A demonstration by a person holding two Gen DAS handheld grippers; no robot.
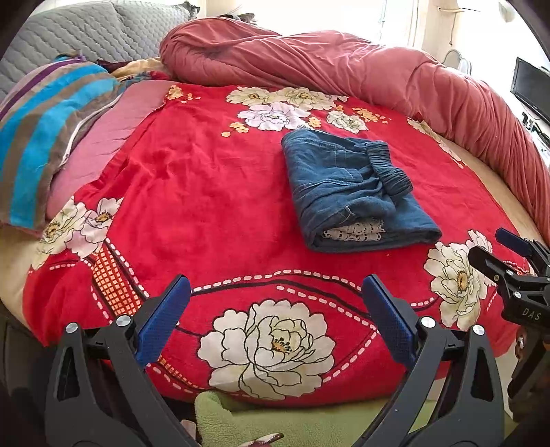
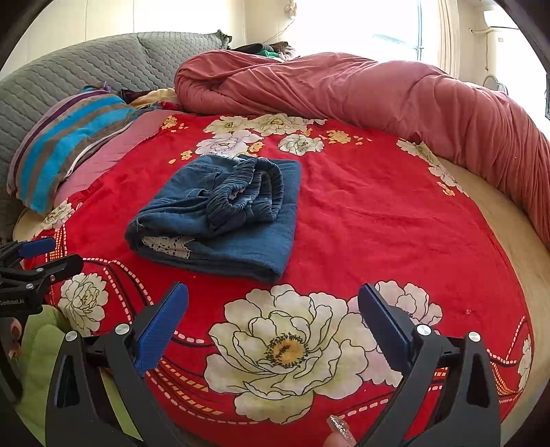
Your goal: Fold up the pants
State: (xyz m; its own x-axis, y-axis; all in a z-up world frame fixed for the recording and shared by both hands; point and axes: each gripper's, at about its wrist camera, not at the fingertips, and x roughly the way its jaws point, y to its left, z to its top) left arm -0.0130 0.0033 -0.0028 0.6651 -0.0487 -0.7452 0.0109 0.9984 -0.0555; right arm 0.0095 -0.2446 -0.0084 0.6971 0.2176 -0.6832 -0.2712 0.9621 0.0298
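Observation:
Blue denim pants (image 1: 354, 192) lie folded in a compact rectangle on the red flowered blanket (image 1: 192, 206), elastic waistband on top and a strip of white lace showing at the near edge. The right wrist view has the same pants (image 2: 220, 213) left of centre. My left gripper (image 1: 275, 295) hovers open near the blanket's front edge, well short of the pants, nothing between its blue pads. Likewise open and empty, my right gripper (image 2: 273, 302) hangs over a large white flower. Each gripper appears at the edge of the other's view.
A rolled pink duvet (image 1: 343, 65) curves along the far and right side of the round bed. A striped pillow (image 1: 44, 134) lies at the left by the grey quilted headboard (image 1: 86, 31). A green cloth (image 1: 275, 423) sits below the bed's front edge. A screen (image 1: 531, 89) stands far right.

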